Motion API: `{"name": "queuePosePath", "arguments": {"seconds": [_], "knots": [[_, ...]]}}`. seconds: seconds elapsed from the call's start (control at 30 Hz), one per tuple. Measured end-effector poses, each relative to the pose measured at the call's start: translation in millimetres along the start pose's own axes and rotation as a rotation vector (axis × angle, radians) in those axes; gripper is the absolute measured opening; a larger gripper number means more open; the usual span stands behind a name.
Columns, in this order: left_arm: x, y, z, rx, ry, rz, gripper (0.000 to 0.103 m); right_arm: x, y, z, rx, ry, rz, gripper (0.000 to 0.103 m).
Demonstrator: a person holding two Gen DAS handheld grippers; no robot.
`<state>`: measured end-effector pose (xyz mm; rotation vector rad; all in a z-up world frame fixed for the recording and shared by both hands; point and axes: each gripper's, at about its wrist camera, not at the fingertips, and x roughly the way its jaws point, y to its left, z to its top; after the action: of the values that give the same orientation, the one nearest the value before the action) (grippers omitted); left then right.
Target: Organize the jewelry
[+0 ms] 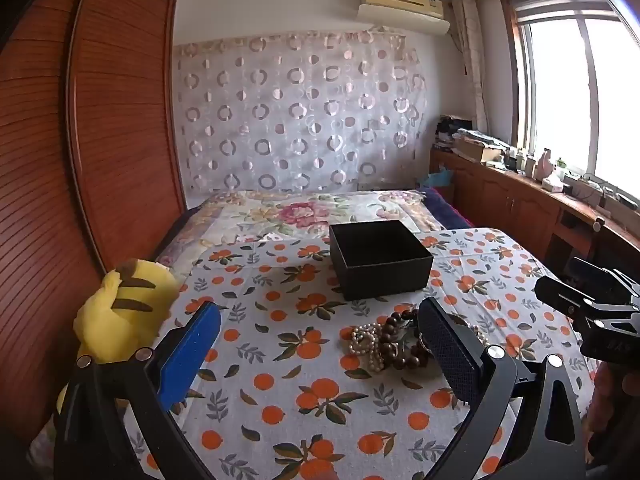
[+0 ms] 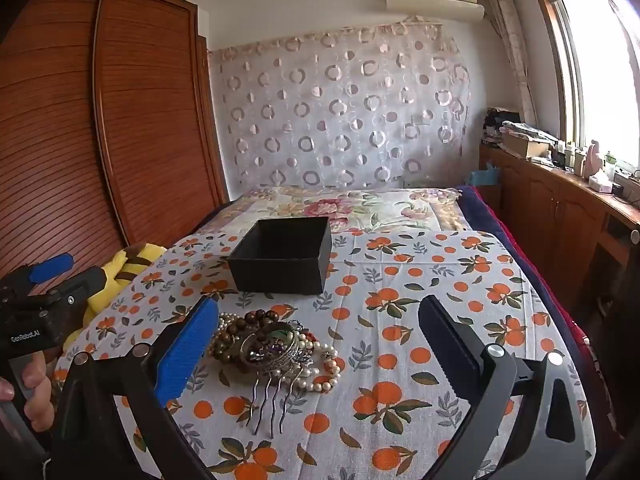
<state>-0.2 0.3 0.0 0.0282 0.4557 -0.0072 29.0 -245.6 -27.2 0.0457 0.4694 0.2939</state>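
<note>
A heap of jewelry (image 2: 272, 348) lies on the orange-print cloth (image 2: 400, 320): pearl strands, brown wooden beads, a metal bangle and a silver hair comb (image 2: 272, 396). Behind it stands an open black box (image 2: 282, 256), empty as far as I can see. My right gripper (image 2: 320, 344) hovers open over the cloth, the heap just inside its blue left finger (image 2: 188, 352). In the left wrist view the heap (image 1: 384, 344) sits by the dark right finger (image 1: 448, 344) of my open left gripper (image 1: 316, 340); the box (image 1: 380, 258) is beyond. Neither gripper holds anything.
A yellow striped plush toy (image 1: 120, 312) lies at the cloth's left edge beside a wooden wardrobe (image 1: 80, 160). A flowered bed (image 2: 340, 204) runs behind the box. A cluttered wooden cabinet (image 2: 560, 200) lines the right wall under the window. Each gripper shows at the other view's edge.
</note>
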Motion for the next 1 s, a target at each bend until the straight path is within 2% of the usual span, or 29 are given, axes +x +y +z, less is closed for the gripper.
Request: {"name": "queuePosePath", "arguments": {"seconds": [1.0], "knots": [[-7.3, 1.8, 10.1, -0.004, -0.016, -0.001, 0.096, -0.6, 1.3, 1.3, 0.003, -0.001, 0.000, 0.101]]}}
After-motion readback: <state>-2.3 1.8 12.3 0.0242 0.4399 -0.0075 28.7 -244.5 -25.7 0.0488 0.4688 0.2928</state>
